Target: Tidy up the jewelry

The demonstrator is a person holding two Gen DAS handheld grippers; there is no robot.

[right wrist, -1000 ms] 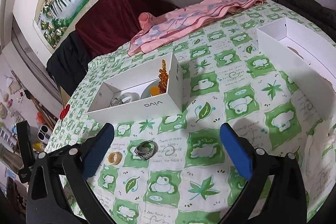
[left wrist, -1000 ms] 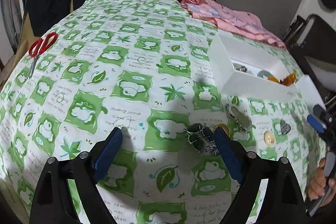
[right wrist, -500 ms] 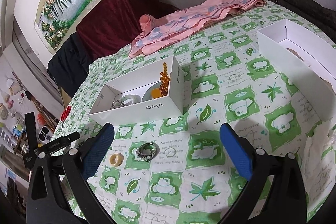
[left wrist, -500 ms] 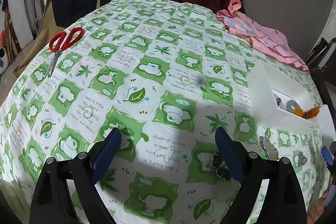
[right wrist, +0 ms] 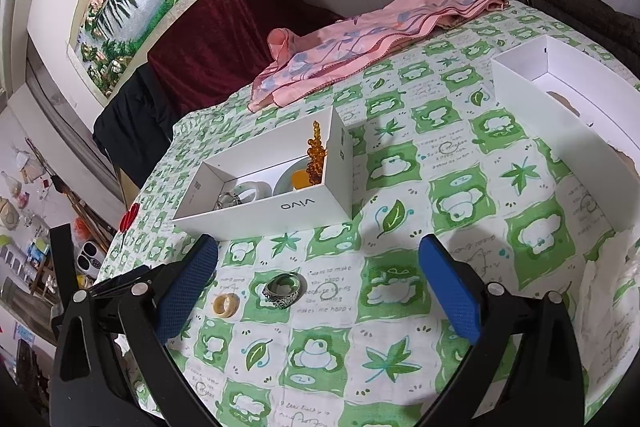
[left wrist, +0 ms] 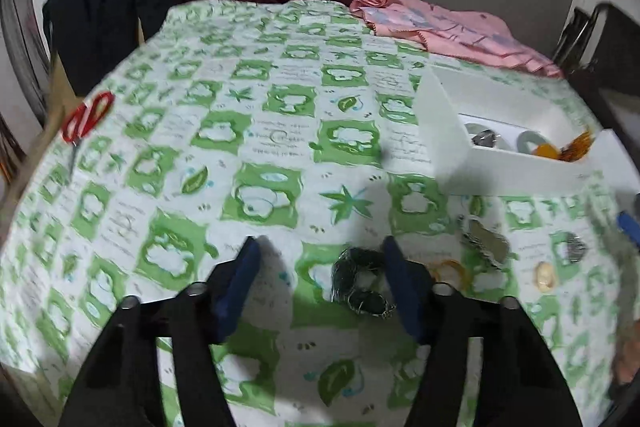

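A dark metal bracelet point(left wrist: 360, 281) lies on the green-and-white tablecloth point(left wrist: 260, 147). It sits between the fingers of my left gripper point(left wrist: 320, 245), close against the right finger and apart from the left one. The jaws are closing and do not press on it. My right gripper point(right wrist: 320, 247) stands open over the cloth, with a silver ring with a green stone point(right wrist: 284, 287) and a cream ring point(right wrist: 225, 305) lying between its fingers. The white vivo box point(right wrist: 272, 203) holds an amber bead string, bangles and a silver piece.
A silver pendant point(left wrist: 484, 239), an orange ring point(left wrist: 448, 271) and a heart charm point(left wrist: 572, 247) lie right of the left gripper. Red scissors point(left wrist: 86, 117) lie at the cloth's left edge. A second white box point(right wrist: 560, 99) and a pink cloth point(right wrist: 360, 47) lie further back.
The left gripper swung away to the left and came back over the dark bracelet. Its jaws have narrowed around it. The right gripper has stayed still.
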